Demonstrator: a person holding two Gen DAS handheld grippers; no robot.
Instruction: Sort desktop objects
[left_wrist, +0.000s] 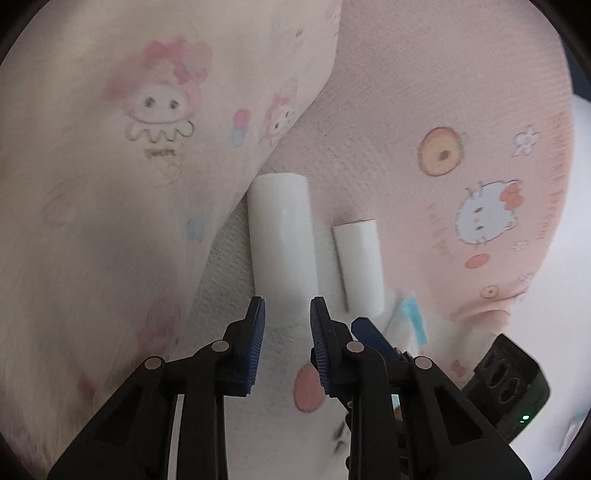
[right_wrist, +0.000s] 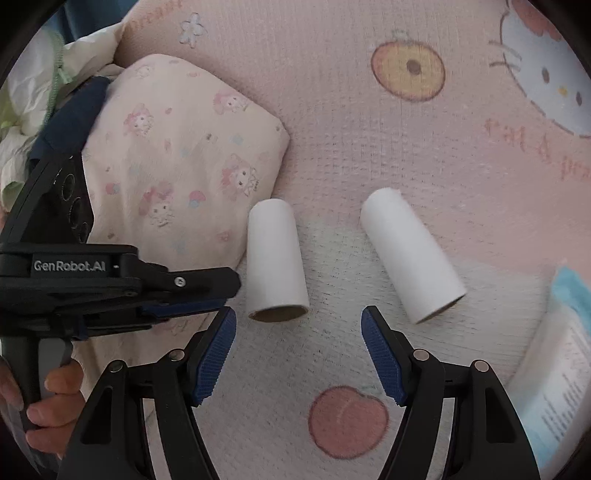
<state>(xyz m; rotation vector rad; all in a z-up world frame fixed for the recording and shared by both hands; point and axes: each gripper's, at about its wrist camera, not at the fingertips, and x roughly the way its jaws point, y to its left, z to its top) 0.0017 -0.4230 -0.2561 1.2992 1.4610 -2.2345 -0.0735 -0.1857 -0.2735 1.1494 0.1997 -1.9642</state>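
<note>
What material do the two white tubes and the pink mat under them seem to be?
Tubes: probably cardboard with smooth white paper outside; one open end shows a brown inner wall. Mat: looks like woven or knitted fabric, matte, with a visible grid texture and printed cartoons.

Soft daylight, fisheye warping, slight blur

A: Two tubes, left tube and right tube: matt white paper outside, brown cardboard at the left one's open mouth.

B: Mat: pink woven cloth, coarse grid texture. Pillow: soft printed cloth, smoother.

A: Right tool: matt black plastic, ribbed blue pads, shiny metal pins.
</note>
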